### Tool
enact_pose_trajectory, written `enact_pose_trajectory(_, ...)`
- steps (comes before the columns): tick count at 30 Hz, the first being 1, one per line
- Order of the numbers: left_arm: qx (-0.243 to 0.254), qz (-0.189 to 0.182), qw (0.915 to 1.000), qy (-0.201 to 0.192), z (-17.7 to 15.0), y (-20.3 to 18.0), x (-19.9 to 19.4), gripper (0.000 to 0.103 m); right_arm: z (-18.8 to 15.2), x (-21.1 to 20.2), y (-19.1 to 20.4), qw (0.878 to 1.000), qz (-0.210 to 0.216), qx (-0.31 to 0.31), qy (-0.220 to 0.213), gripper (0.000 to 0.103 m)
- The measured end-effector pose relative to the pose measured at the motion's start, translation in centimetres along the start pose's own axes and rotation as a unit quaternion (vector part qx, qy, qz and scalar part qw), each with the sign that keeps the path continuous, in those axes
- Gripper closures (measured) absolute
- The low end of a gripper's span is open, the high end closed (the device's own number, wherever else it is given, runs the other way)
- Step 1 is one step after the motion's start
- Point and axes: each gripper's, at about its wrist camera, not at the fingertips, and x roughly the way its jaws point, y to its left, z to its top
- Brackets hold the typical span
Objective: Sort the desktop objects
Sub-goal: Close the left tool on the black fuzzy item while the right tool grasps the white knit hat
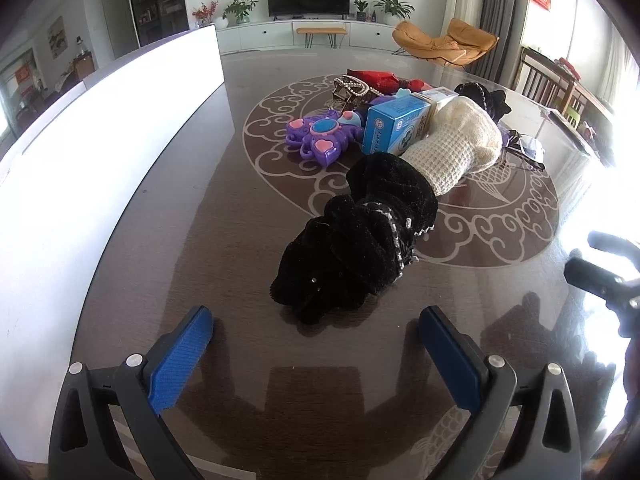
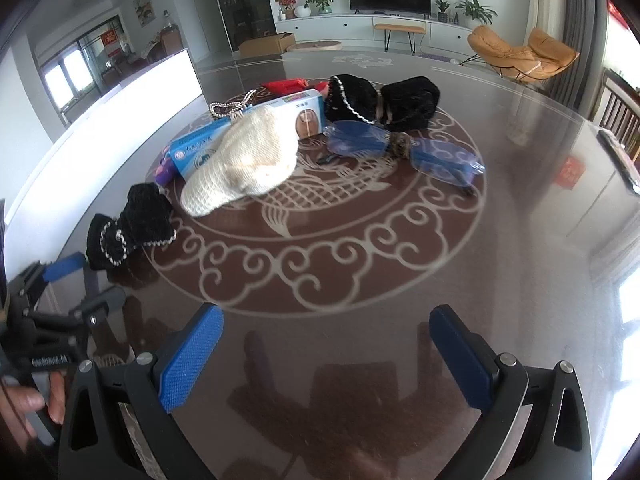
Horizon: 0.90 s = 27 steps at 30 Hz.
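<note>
Dark glossy wood, inlaid with a pale ring of scrollwork and a fish, carries the clutter on my table [image 1: 168,264]. My left gripper [image 1: 316,334] hangs just above the surface with its blue pads [image 1: 182,354] spread wide and nothing between them; a black velvet scrunchie [image 1: 352,248] with silver trim lies just ahead of the tips, not touching them. A cream knit sock [image 1: 456,144] runs from the scrunchie's far end up over a blue box [image 1: 396,126]. Left of the box sits a purple butterfly toy [image 1: 320,136], and behind it a bead string [image 1: 354,88] and a red item [image 1: 372,76] that I cannot identify.

My right gripper [image 2: 326,352] is likewise released, pads apart over bare tabletop, well short of the pile. From that side the sock [image 2: 244,164] drapes across the box [image 2: 200,152], a second black scrunchie [image 2: 380,98] lies beyond, and blue-tinted glasses [image 2: 404,148] rest just in front of it, touching the ring's inner pattern. The near scrunchie [image 2: 132,224] lies at the ring's left edge, close to the left gripper's blue tip seen at the frame's side. My hand [image 2: 30,402] shows at the lower left corner, fingers on the left tool's handle. A white board [image 1: 100,128] stands along the table's left edge.
</note>
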Motion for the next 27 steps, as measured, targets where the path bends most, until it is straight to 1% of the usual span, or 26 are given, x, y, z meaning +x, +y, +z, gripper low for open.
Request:
enact_pose_trajectory(2, -0.008, -0.010, 0.9998, -0.015, 0.9, 0.7, -0.7, 0.000, -1.1, -0.6, -0.6, 1.000, -0.004, -0.003, 0.000, 0.000)
enact_pose_trajectory(4, -0.013, -0.037, 0.9990, -0.022, 2.2, 1.3, -1.1, 0.000, -2.1, -0.7, -1.6, 1.000, -0.004, 0.002, -0.001, 0.000)
enact_pose_trajectory(6, -0.009, -0.071, 0.9974, 0.003, 3.4, 1.3, -0.2, 0.000, -3.2, -1.3, -1.7, 1.000, -0.010, -0.002, -0.021, 0.000)
enact_pose_trajectory(7, 0.000, -0.081, 0.9965, 0.018, 3.8, 0.9, 0.5, 0.000, -3.3, -1.2, -1.5, 1.000, -0.015, -0.001, -0.024, 0.000)
enact_pose_trajectory(8, 0.012, -0.079, 0.9965, 0.027, 4.0, 0.4, 1.1, 0.000, -3.2, -1.0, -1.2, 0.999, -0.026, -0.004, -0.022, 0.000)
enact_pose_trajectory(9, 0.026, -0.062, 0.9973, 0.027, 4.1, -0.1, 1.4, 0.006, -3.9, -1.4, -0.9, 0.999, -0.039, -0.011, -0.017, 0.000)
enact_pose_trajectory(10, 0.040, -0.042, 0.9981, 0.020, 4.0, -0.5, 1.6, 0.018, -3.8, -1.1, -0.6, 0.998, -0.050, -0.019, -0.012, 0.000)
enact_pose_trajectory(11, 0.049, -0.027, 0.9983, 0.017, 3.9, -0.7, 1.7, 0.035, -3.7, -1.2, -0.5, 0.999, -0.043, -0.022, -0.013, 0.000)
enact_pose_trajectory(12, 0.048, -0.024, 0.9986, 0.006, 3.7, -0.7, 1.4, 0.045, -3.7, -1.3, -0.5, 0.999, -0.041, -0.025, -0.013, 0.000)
enact_pose_trajectory(13, 0.039, -0.026, 0.9989, 0.002, 3.6, -0.4, 1.2, 0.064, -3.7, -1.3, -0.5, 0.999, -0.043, -0.028, -0.011, 0.000)
enact_pose_trajectory(15, 0.017, -0.026, 0.9995, -0.001, 3.1, 0.5, 0.8, 0.065, -3.2, -1.0, -0.4, 0.999, -0.027, -0.028, -0.005, 0.000)
enact_pose_trajectory(17, 0.003, 0.000, 1.0000, -0.008, 2.1, 1.3, 0.3, 0.065, -1.7, -0.8, -0.2, 1.000, -0.013, -0.020, -0.010, 0.000)
enact_pose_trajectory(18, -0.003, 0.014, 0.9998, -0.012, 1.5, 1.7, 0.0, 0.065, -0.6, -0.7, 0.2, 1.000, -0.004, -0.015, -0.015, 0.000)
enact_pose_trajectory(21, -0.032, 0.034, 0.9988, -0.017, 0.0, 2.6, -0.9, 0.065, 3.7, 0.3, 1.9, 0.999, 0.033, 0.009, -0.036, 0.000)
enact_pose_trajectory(22, -0.039, 0.037, 0.9984, -0.017, -0.3, 2.8, -1.1, 0.065, 5.2, 1.2, 2.5, 0.998, 0.044, 0.021, -0.034, 0.000)
enact_pose_trajectory(24, -0.044, 0.039, 0.9982, -0.014, -0.8, 2.9, -1.4, 0.065, 7.9, 3.8, 4.0, 0.998, 0.041, 0.040, -0.019, 0.000)
enact_pose_trajectory(25, -0.043, 0.038, 0.9983, -0.013, -1.1, 2.9, -1.6, 0.065, 8.9, 5.2, 4.6, 0.998, 0.033, 0.043, -0.009, 0.007)
enact_pose_trajectory(26, -0.041, 0.036, 0.9984, -0.012, -1.3, 3.0, -1.8, 0.065, 9.5, 6.3, 5.2, 0.999, 0.019, 0.038, 0.000, 0.019)
enact_pose_trajectory(27, -0.038, 0.034, 0.9986, -0.012, -1.7, 3.1, -2.0, 0.065, 9.8, 7.2, 5.8, 0.999, 0.017, 0.027, 0.007, 0.032)
